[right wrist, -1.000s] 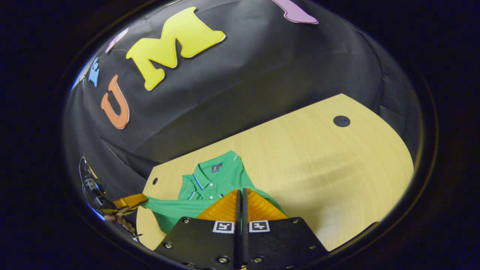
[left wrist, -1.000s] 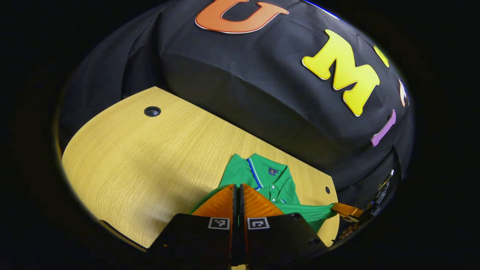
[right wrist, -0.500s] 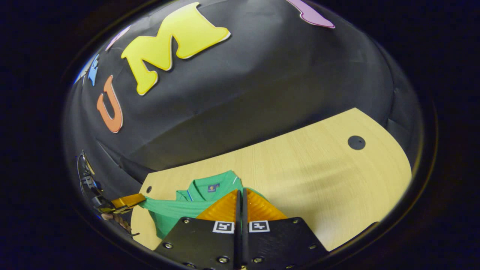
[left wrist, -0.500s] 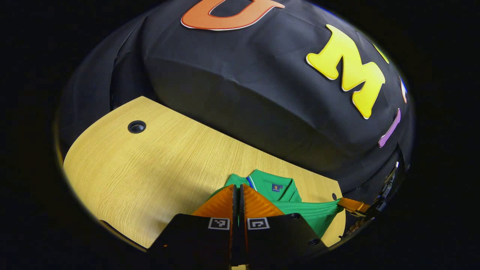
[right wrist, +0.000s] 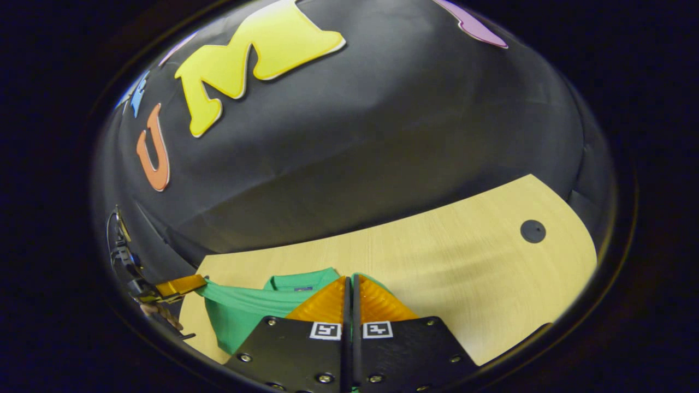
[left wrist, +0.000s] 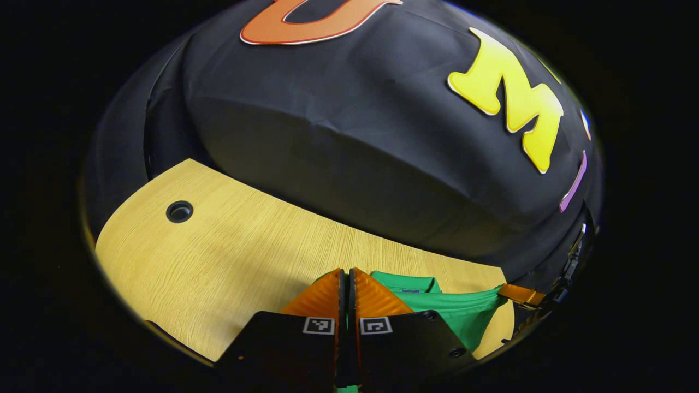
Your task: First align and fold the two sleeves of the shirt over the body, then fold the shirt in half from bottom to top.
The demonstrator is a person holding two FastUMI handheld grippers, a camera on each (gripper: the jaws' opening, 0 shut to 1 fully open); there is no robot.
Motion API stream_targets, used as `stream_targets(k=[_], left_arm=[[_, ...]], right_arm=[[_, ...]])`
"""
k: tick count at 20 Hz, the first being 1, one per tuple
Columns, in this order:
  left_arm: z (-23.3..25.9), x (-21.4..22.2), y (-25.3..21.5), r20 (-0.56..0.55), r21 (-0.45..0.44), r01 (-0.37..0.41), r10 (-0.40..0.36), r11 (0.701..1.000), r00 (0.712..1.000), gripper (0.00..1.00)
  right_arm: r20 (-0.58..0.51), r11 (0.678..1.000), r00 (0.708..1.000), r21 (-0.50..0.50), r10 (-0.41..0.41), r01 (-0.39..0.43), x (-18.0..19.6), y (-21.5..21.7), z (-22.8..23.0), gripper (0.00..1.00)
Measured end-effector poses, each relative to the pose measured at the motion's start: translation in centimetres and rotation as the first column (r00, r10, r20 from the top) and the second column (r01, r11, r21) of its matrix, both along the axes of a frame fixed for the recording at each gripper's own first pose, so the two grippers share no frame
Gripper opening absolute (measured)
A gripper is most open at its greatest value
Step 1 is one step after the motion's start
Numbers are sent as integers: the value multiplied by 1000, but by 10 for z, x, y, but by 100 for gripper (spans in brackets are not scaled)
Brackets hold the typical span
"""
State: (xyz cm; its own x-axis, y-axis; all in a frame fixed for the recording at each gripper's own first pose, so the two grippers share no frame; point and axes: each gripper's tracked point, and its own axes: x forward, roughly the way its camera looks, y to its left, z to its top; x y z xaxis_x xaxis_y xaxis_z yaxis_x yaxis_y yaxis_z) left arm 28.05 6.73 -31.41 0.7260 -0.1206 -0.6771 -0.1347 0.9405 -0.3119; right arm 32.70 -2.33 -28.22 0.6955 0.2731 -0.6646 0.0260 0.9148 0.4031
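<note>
The green polo shirt (left wrist: 456,314) lies on the wooden table (left wrist: 229,262), its bottom edge lifted and stretched taut between both grippers. My left gripper (left wrist: 345,271) is shut on one end of that edge, with cloth caught between its fingers. In the left gripper view the right gripper (left wrist: 519,295) holds the other end at the far right. In the right gripper view my right gripper (right wrist: 349,277) is shut on the shirt (right wrist: 246,319), and the left gripper (right wrist: 179,286) pinches the far corner. The collar (right wrist: 299,281) peeks just beyond the raised fold.
The booth's black cloth wall (left wrist: 355,153) rises right behind the table's far edge. A round cable hole (left wrist: 179,211) sits at the table's left end, and another hole (right wrist: 532,231) at its right end. Bare wood spreads to both sides of the shirt.
Both grippers have carried the shirt's bottom edge toward the collar. The buttoned chest is now covered by the raised fold, and only the collar's top still shows.
</note>
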Motion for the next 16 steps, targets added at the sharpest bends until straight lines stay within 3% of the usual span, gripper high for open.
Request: stream_targets(k=[2, 3, 4, 6, 7, 9, 16], left_arm=[[-4, 4, 15, 23, 140, 17, -20, 990, 1000, 0], [-12, 7, 14, 34, 178, 39, -46, 983, 998, 26], [-16, 10, 12, 46, 207, 50, -60, 977, 997, 52], [-21, 14, 4, 60, 233, 87, -103, 969, 993, 53], [-19, 14, 2, 70, 248, 95, -116, 964, 991, 60], [-14, 13, 1, 90, 264, 98, -126, 959, 988, 85], [12, 2, -1, 156, 235, 65, -103, 970, 982, 85]], right_arm=[[-22, 1000, 1000, -27, 0, -1, 4, 1, -19, 0], [-35, 999, 999, -27, 16, -17, -4, 4, -23, 15], [-37, 998, 999, -49, 22, -24, -6, 5, -31, 42], [-24, 997, 999, -68, 21, -22, -1, 5, -36, 95], [-18, 997, 1000, -75, 15, -17, -1, 5, -35, 95], [2, 996, 1000, -86, 9, -9, 0, 2, -33, 95], [65, 990, 998, -139, 22, -13, -7, -7, -15, 95]])
